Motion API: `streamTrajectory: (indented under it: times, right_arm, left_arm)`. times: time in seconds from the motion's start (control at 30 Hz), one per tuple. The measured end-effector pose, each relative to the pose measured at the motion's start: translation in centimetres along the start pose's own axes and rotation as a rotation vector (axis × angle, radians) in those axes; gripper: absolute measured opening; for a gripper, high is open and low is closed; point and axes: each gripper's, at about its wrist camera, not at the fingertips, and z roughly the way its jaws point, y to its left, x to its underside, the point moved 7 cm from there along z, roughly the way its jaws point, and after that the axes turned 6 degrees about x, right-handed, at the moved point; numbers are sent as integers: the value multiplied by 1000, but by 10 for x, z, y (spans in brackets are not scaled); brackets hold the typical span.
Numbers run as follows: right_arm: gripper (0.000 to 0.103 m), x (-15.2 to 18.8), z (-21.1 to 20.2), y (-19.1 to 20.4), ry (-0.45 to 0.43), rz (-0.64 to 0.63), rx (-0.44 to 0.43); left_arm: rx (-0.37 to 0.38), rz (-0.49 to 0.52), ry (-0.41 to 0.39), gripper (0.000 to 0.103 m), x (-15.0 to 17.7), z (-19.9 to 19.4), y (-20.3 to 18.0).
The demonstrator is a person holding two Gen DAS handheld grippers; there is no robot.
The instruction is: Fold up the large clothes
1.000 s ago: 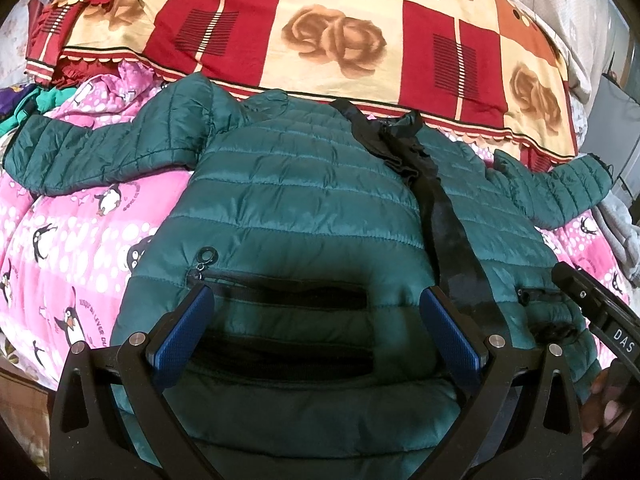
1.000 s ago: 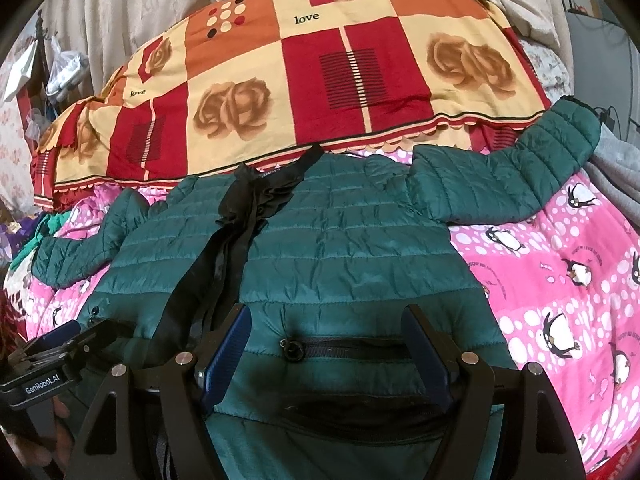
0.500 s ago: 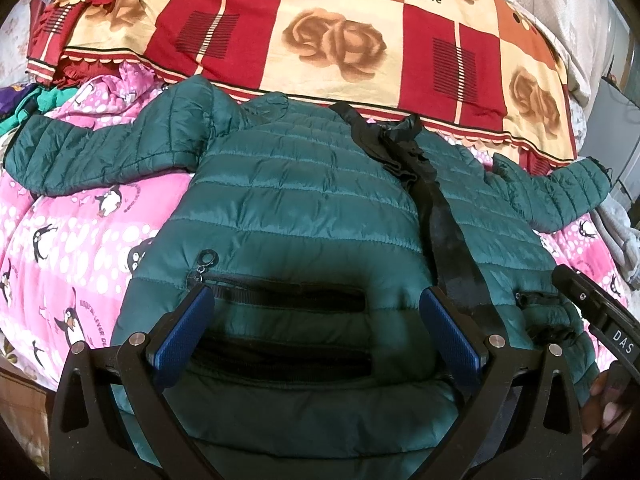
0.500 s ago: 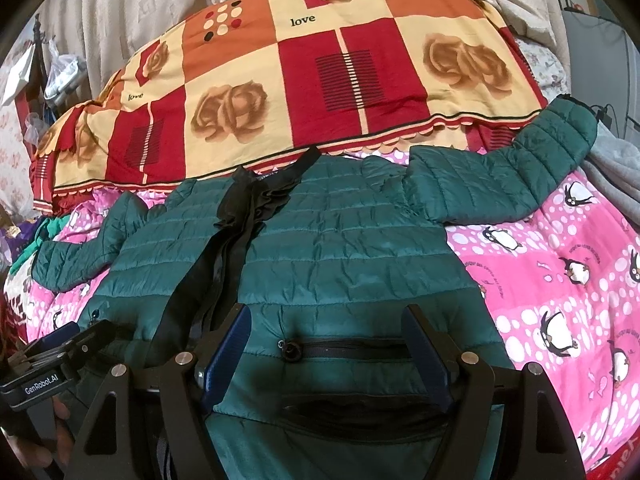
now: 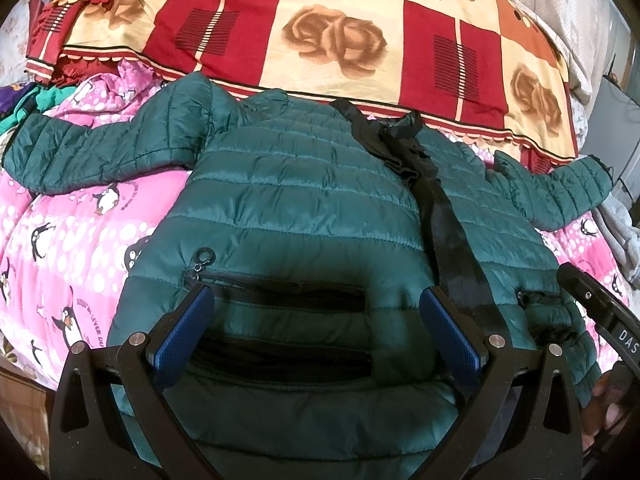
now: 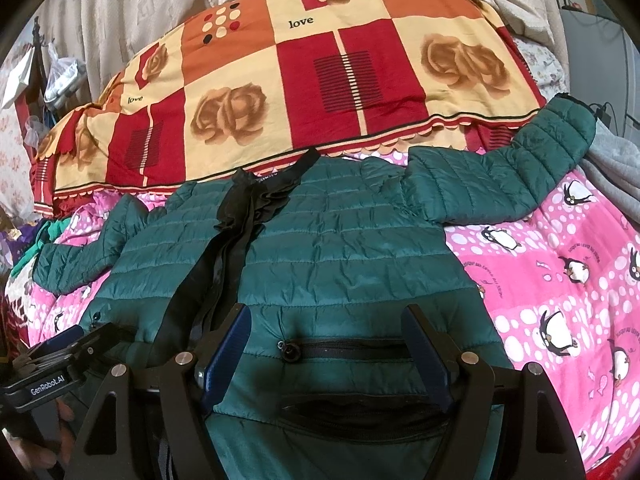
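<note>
Your green puffer jacket (image 5: 304, 208) lies flat, mid-frame, sleeves spread, on the pink penguin blanket (image 5: 60, 240). Your left gripper (image 5: 316, 332) & right gripper (image 6: 324, 356) hover at its hem, lower frame, jaws wide, holding nothing. Rose-print quilt (image 6: 320, 72) up top.

Both hand-held grippers have edged slightly forward over the green jacket (image 5: 304, 208), jaws unchanged.

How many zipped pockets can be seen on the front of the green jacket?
2. One pocket lies on the jacket panel between the left gripper fingers; the other pocket lies between the right gripper fingers. Inner pockets, if any, are hidden.
</note>
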Motion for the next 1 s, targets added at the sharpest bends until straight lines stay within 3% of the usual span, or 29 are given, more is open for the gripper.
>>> streamTrajectory:
  times: [0.57,1.0]
  right_arm:
    - [75,1,0,-2,8,0,17]
    - [75,2,-2,-1,0,7,3]
  left_arm:
    - [7,2,-16,103,-5,-5,1]
    - [-60,47,-15,103,-3,-3,-3]
